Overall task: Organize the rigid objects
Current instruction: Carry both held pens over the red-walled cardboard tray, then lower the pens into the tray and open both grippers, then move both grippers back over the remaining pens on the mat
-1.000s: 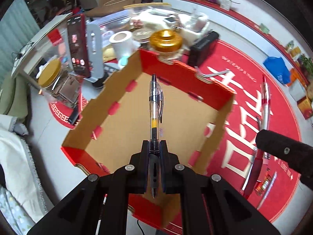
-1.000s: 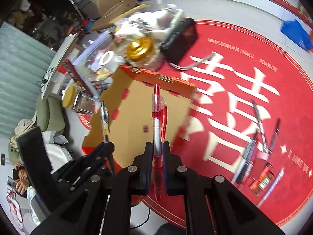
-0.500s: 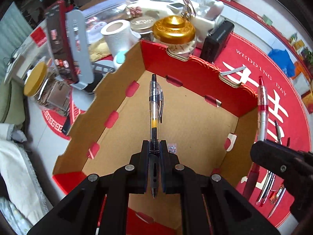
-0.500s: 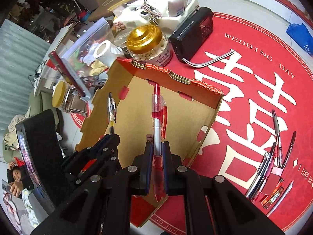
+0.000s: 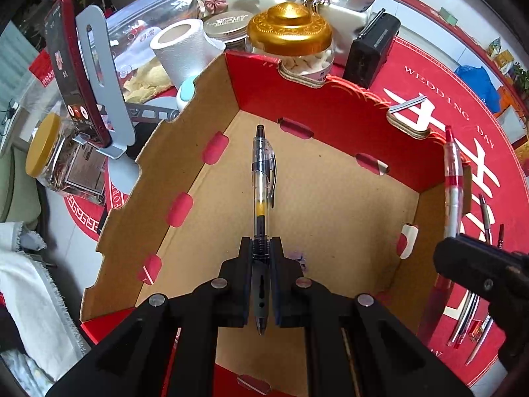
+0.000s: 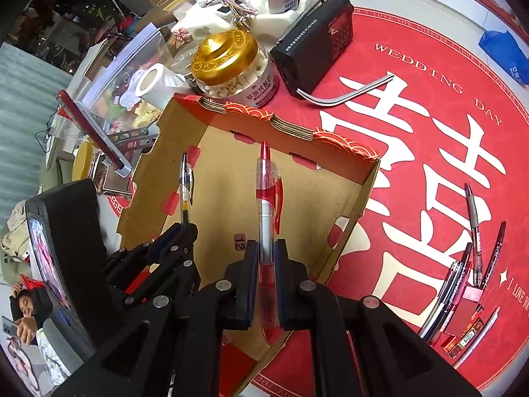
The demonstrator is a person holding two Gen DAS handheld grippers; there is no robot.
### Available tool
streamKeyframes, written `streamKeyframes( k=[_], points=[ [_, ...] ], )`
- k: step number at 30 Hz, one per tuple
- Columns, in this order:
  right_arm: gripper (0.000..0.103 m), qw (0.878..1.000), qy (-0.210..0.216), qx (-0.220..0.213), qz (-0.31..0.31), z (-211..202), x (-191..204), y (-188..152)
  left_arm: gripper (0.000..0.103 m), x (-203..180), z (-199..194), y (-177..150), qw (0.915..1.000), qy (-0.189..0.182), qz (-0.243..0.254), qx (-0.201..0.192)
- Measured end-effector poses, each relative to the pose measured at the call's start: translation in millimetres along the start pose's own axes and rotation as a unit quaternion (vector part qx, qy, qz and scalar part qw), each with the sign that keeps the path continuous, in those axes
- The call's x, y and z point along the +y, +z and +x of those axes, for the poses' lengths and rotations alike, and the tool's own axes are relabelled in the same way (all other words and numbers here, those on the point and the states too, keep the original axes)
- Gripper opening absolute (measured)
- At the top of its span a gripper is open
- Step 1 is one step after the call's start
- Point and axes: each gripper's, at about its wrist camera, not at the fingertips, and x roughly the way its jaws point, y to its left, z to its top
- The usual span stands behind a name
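Two pens are held: one clear pen [image 5: 263, 178] and one red pen [image 6: 268, 195]. One cardboard box [image 6: 350, 205] sits mid-frame. Upper left shows one gold-lidded jar [image 6: 231, 66], one paper roll [image 6: 152, 82] and one black radio [image 6: 317, 43]. Loose pens [image 6: 472, 238] at lower right number about eight (overlapping, hard to count).

A round red mat [image 6: 429, 106] with white lettering covers pale floor tiles [image 6: 413, 3].

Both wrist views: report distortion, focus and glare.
Left wrist view: strong fisheye bending, dark corners, the clear black-ink pen sharp, glare on the gold jar lid. Right wrist view: same bending, the red-and-white pen sharp, the round red mat evenly lit.
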Motion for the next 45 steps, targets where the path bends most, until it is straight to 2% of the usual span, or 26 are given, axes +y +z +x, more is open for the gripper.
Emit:
streamKeyframes(
  k=[19, 22, 24, 25, 26, 27, 28, 29, 30, 31, 32, 35, 37, 38, 41, 45],
  points=[
    [0.011, 0.999, -0.022, 0.039, -0.005, 41, -4, 4, 0.010, 1, 35, -7, 0.9992, -0.006, 0.008, 0.039],
    [0.011, 0.998, -0.026, 0.048, -0.004, 47, -5, 3, 0.013, -2, 40, -9, 0.9990, -0.006, 0.017, 0.042],
    [0.011, 0.998, -0.031, 0.051, -0.005, 48, -6, 3, 0.038, -5, 43, -11, 0.9987, 0.007, 0.027, 0.042],
    [0.011, 0.998, -0.033, 0.046, -0.003, 46, -7, 3, 0.067, -4, 43, -11, 0.9988, 0.006, 0.025, 0.041],
    [0.013, 0.999, -0.034, 0.043, -0.002, 46, -7, 4, 0.083, -1, 42, -11, 0.9992, 0.003, 0.017, 0.036],
    [0.021, 0.999, -0.034, 0.037, -0.002, 43, -7, 5, 0.084, 1, 41, -12, 0.9994, 0.000, 0.011, 0.031],
    [0.054, 0.999, -0.029, 0.031, -0.001, 40, -7, 5, 0.085, 3, 41, -12, 0.9994, -0.001, 0.009, 0.034],
    [0.071, 1.000, -0.005, 0.022, -0.001, 36, -7, 5, 0.087, 4, 42, -12, 0.9992, -0.002, 0.009, 0.039],
    [0.075, 1.000, -0.012, 0.012, -0.003, 29, -5, 6, 0.096, 6, 42, -12, 0.9992, -0.009, 0.005, 0.039],
    [0.084, 1.000, -0.021, 0.005, -0.006, 25, -3, 6, 0.103, 9, 42, -12, 0.9991, -0.014, 0.001, 0.039],
    [0.087, 1.000, -0.019, 0.000, -0.010, 20, -1, 7, 0.103, 11, 43, -12, 0.9991, -0.017, -0.002, 0.038],
    [0.087, 1.000, 0.004, 0.004, -0.008, 10, -1, 5, 0.103, 13, 44, -15, 0.9989, -0.017, -0.005, 0.044],
    [0.087, 1.000, 0.004, -0.001, -0.014, -3, -5, -3, 0.103, 11, 41, -13, 0.9992, -0.012, -0.004, 0.038],
    [0.087, 1.000, -0.001, -0.010, -0.016, -10, -10, -8, 0.103, 7, 35, -11, 0.9993, -0.021, -0.004, 0.031],
    [0.087, 0.999, -0.031, -0.029, 0.003, -32, -44, -34, 0.103, -9, 11, -13, 0.9990, -0.044, 0.009, 0.005],
    [0.087, 0.991, -0.081, -0.022, 0.106, -53, -121, -78, 0.103, -48, -27, -15, 0.9945, -0.081, 0.058, -0.033]
  ],
)
